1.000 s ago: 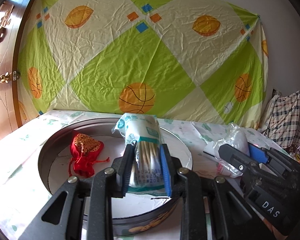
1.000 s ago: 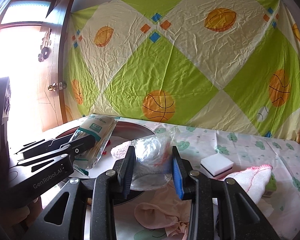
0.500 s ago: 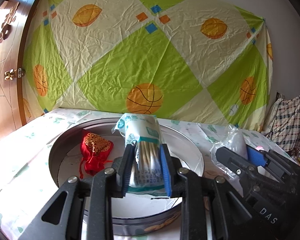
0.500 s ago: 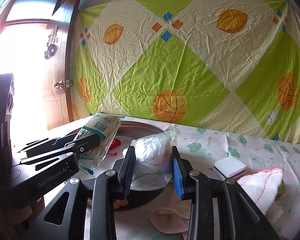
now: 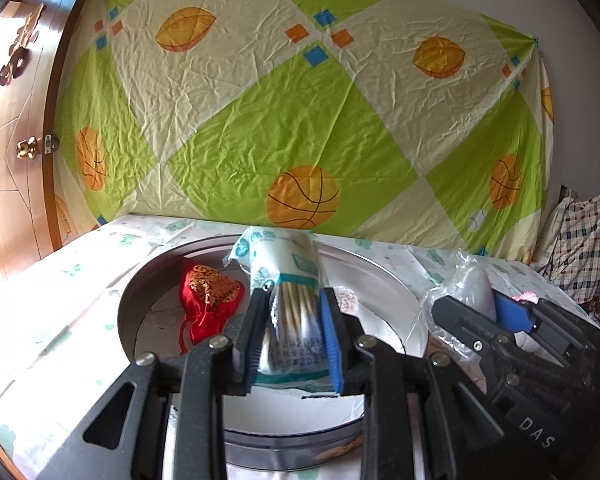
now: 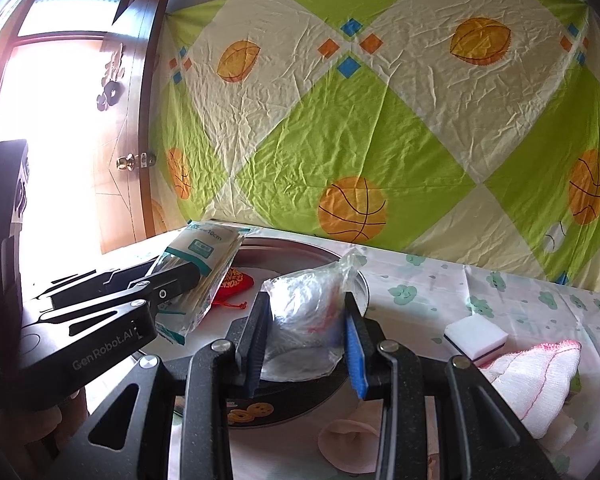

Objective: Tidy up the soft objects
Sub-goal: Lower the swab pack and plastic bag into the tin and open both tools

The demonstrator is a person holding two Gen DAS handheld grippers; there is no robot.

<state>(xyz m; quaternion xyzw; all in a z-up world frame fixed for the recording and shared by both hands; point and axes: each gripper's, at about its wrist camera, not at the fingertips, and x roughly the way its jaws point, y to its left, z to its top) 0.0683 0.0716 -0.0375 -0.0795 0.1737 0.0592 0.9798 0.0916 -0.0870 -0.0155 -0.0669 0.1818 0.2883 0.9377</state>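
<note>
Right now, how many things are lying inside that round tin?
1 for sure: a red pouch on the tin floor, left of the swab pack in the left gripper. A speckled bit behind that gripper may be another; more may be hidden.

Shiny metal tin (image 5: 384,276), glossy plastic swab pkt (image 5: 284,264) & bag (image 6: 312,304), red satin pouch (image 5: 208,300), crinkled cloth backdrop (image 5: 300,120).

patterned sheet (image 5: 300,120) hangs on back wall, green and cream diamonds, orange basketballs and leaf shapes, small blue and orange squares. wooden door (image 6: 128,148) at left, brass knob (image 6: 125,163), standing ajar, bright light in doorway. dark ornament on door face (image 6: 110,88). checked bag (image 5: 584,248) beyond right edge of tabletop. tabletop cloth (image 6: 520,300) pale, printed with small green clouds.
</note>
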